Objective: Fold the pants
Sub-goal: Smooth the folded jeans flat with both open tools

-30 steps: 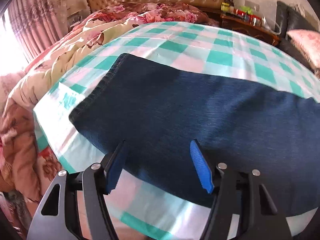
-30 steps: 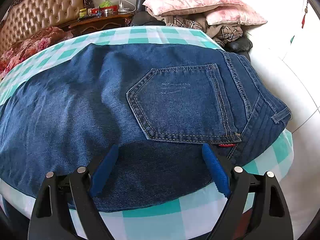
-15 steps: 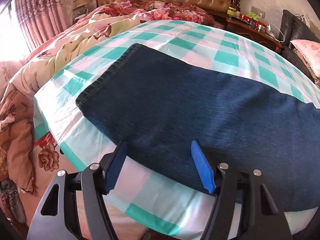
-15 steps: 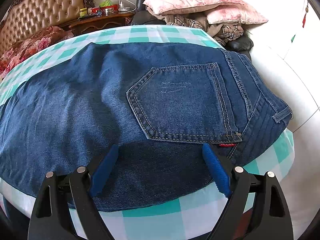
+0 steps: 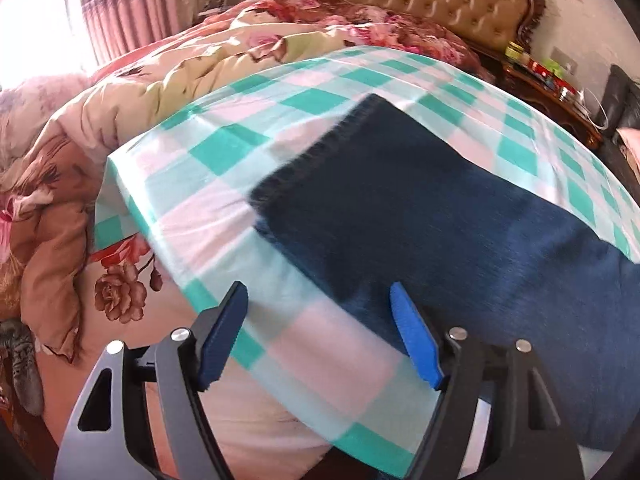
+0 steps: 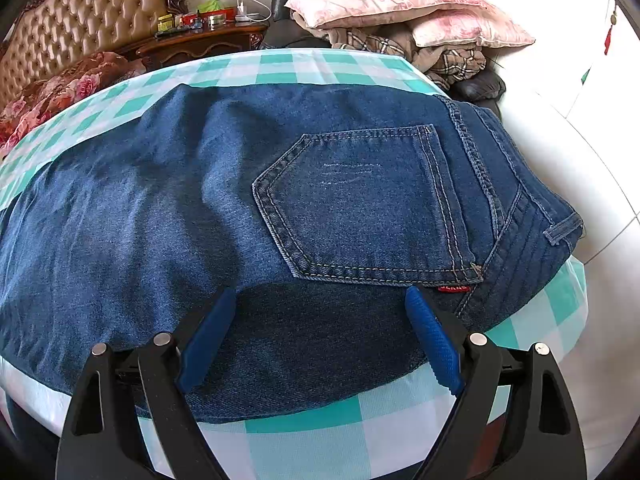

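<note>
My left gripper [image 5: 318,334], jaws spread wide and holding nothing, has swung leftward over the last second, so the hemmed leg end of the dark blue denim pants [image 5: 460,220] now sits in the centre of its frame with only its right fingertip over denim. My right gripper [image 6: 320,334] stays put, equally wide and empty, above the waist end near the stitched back pocket [image 6: 360,204]. The pants lie flat along the green-and-white checked cloth [image 5: 208,184], so I judge the hem grab comes next.
</note>
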Demonstrator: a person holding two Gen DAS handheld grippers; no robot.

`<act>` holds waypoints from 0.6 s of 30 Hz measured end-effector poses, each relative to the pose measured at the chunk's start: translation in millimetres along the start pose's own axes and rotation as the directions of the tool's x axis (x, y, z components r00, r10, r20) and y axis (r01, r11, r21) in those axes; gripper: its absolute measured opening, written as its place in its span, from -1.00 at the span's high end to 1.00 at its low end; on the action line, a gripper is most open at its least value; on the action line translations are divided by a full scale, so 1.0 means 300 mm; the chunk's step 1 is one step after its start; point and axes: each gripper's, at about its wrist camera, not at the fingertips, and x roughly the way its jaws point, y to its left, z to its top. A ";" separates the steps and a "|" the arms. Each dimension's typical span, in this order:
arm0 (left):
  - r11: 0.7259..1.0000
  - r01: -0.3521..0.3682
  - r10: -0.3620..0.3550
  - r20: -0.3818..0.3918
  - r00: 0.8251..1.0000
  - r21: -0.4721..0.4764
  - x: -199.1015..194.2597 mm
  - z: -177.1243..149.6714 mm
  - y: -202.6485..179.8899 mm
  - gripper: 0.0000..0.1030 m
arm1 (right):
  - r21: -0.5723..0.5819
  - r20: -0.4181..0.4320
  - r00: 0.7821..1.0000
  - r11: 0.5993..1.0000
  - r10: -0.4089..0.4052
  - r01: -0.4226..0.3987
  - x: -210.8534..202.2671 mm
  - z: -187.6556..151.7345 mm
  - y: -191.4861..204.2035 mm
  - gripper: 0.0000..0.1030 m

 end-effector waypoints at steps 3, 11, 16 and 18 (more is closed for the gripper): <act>1.000 -0.017 0.017 0.001 1.000 -0.008 -0.001 0.013 0.024 -0.44 | 0.001 -0.002 1.000 1.000 0.000 0.000 0.000 0.000 0.000 -0.62; 0.994 -0.088 0.089 0.012 0.996 -0.057 -0.015 0.022 0.070 -0.44 | 0.002 -0.011 1.000 1.000 -0.005 0.005 -0.003 -0.001 0.004 -0.63; 0.999 -0.036 0.032 0.167 0.985 0.020 -0.125 0.046 -0.011 -0.42 | -0.034 -0.012 0.999 0.999 -0.037 0.037 -0.032 -0.017 0.020 -0.63; 0.992 0.077 -0.097 0.209 0.973 0.103 -0.166 0.072 -0.100 -0.42 | -0.077 0.006 0.998 0.995 -0.068 0.068 -0.057 -0.034 0.037 -0.63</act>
